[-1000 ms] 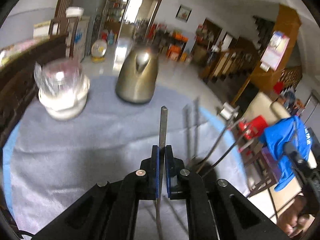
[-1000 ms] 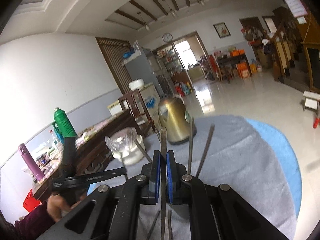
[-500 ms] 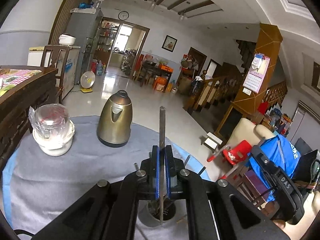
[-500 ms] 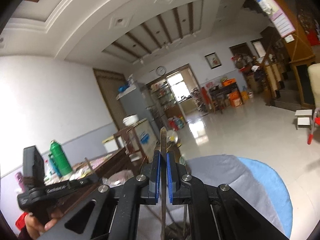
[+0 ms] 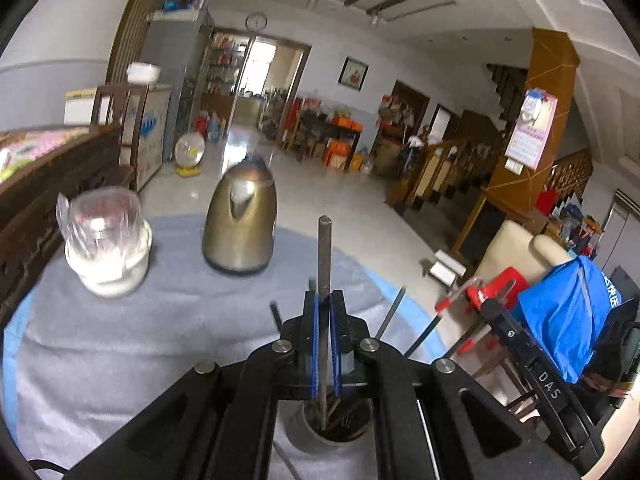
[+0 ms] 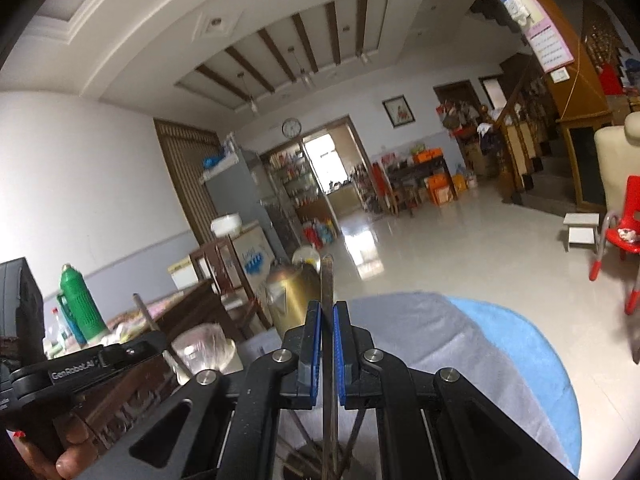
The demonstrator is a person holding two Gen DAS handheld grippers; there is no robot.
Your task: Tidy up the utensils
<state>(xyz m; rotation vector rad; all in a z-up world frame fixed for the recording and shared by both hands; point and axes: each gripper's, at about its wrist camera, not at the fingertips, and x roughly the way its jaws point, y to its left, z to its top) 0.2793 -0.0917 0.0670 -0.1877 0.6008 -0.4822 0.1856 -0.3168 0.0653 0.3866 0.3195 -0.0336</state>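
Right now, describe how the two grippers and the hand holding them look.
Both the left gripper and the right gripper are matte black plastic linkages with round silver pivot pins and ribbed blue pads lining the inner finger faces. The left one's body carries white "GenRobot.AI" lettering in the right view; the right one's shows "DAS". A bare hand grips the left handle.

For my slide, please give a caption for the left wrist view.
Left gripper lowers a utensil into the holder.
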